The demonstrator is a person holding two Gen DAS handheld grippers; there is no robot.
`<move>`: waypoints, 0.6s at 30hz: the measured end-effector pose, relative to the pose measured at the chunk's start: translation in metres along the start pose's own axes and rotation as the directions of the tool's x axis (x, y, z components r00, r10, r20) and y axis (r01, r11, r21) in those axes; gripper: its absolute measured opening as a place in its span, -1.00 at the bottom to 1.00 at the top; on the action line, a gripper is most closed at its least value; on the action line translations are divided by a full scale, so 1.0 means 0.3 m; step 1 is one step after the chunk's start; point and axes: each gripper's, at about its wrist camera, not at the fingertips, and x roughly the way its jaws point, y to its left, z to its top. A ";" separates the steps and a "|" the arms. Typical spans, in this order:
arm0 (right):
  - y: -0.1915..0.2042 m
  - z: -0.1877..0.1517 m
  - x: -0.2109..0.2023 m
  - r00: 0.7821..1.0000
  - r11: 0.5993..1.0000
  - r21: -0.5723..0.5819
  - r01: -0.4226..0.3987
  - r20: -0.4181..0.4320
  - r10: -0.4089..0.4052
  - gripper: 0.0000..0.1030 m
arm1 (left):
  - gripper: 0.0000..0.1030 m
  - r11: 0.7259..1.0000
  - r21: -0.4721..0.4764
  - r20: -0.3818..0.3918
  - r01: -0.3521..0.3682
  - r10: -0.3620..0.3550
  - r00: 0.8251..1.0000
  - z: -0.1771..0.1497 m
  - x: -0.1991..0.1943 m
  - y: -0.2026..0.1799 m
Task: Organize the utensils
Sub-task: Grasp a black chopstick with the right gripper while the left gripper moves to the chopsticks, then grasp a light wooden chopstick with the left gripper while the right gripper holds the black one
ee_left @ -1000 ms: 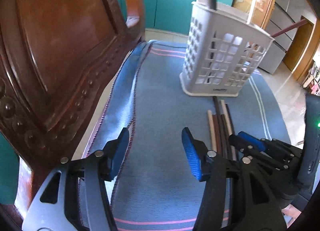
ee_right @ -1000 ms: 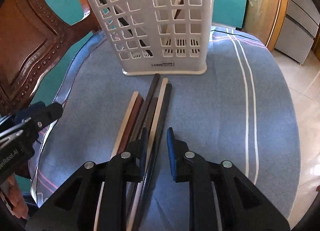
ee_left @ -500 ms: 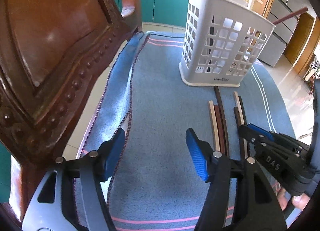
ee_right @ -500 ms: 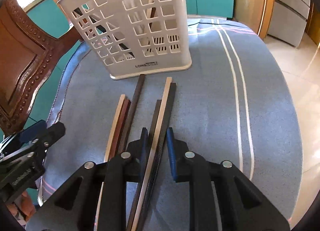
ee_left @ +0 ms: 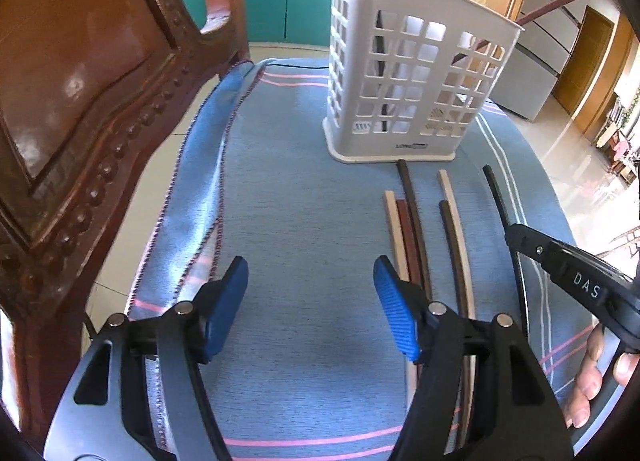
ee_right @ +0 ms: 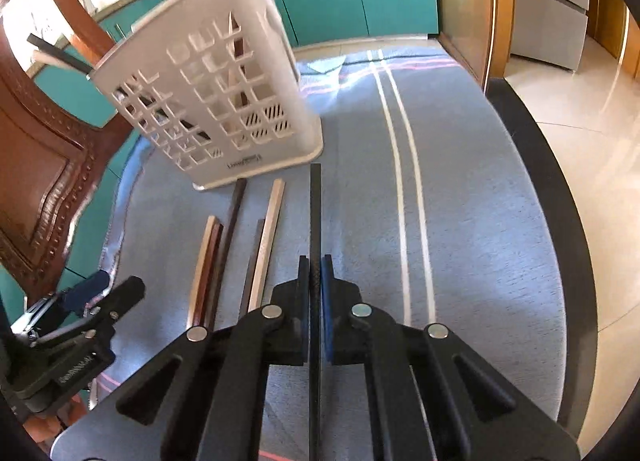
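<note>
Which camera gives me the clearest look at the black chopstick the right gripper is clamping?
The right wrist view: the black chopstick runs straight up the picture between the shut pads of the right gripper, its tip toward the white basket. The left wrist view shows the same chopstick only at its right edge, partly hidden by the right gripper.
</note>
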 end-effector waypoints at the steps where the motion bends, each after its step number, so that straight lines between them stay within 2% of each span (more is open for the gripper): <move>1: 0.001 -0.001 0.010 1.000 1.000 -0.001 0.008 -0.010 -0.008 -0.87 | 0.28 1.000 0.000 -0.005 0.012 -0.012 1.000 -0.001 0.003 -0.005; 5: -0.016 -0.012 0.051 0.997 0.999 0.015 0.037 -0.065 -0.036 -0.87 | 0.28 1.000 0.014 -0.016 0.026 -0.026 1.000 -0.005 0.017 -0.030; 12: -0.021 -0.006 0.039 0.997 0.998 0.017 0.065 -0.044 -0.064 -0.59 | 0.28 0.997 0.063 -0.050 0.041 -0.038 0.998 -0.032 0.046 -0.080; 15: -0.025 -0.009 0.044 0.996 0.997 0.018 0.068 -0.049 -0.068 -0.54 | 0.24 0.996 0.077 -0.076 0.044 -0.038 0.996 -0.044 0.078 -0.090; 16: -0.020 -0.008 0.046 0.996 0.998 0.015 0.069 -0.049 -0.068 -0.51 | 0.18 0.996 0.078 -0.076 0.053 -0.047 0.996 -0.043 0.080 -0.089; 18: -0.015 -0.009 0.047 0.997 0.998 0.012 0.065 -0.050 -0.064 -0.44 | -0.07 0.995 0.075 -0.079 0.066 -0.060 0.995 -0.044 0.087 -0.079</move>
